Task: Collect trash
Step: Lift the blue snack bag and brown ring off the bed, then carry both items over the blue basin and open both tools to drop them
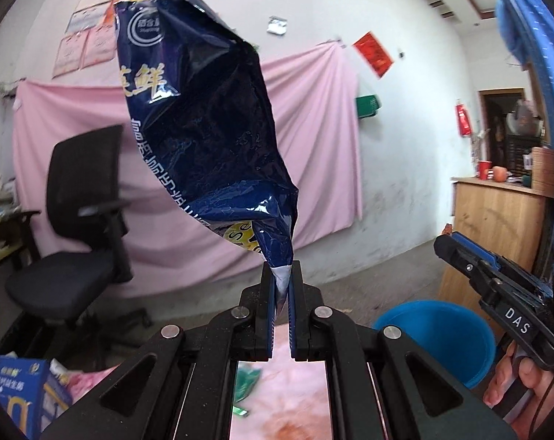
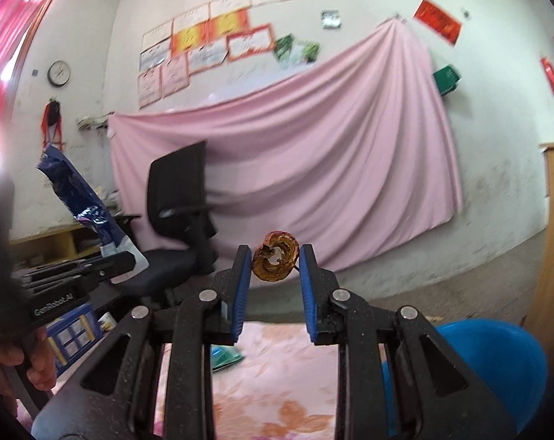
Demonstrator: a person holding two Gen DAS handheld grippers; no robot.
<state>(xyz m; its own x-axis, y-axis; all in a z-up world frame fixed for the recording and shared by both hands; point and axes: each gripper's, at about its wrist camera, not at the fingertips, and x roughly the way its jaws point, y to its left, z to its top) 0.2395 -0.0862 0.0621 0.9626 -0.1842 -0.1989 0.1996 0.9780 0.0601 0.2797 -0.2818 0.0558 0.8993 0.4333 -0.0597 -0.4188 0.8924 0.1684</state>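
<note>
In the left wrist view, the left tongs are pinching the bottom corner of a dark blue snack bag, which is standing up toward 11 o'clock; a blue bin is sitting at 4 o'clock. In the right wrist view, the right tongs are gripping a curled brown peel between their blue pads, with the bin lying at 4 o'clock over the floral-clothed desk.

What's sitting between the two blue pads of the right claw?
A curled brown fruit peel, pinched between the right claw's pads; the right wrist view shows it.
</note>
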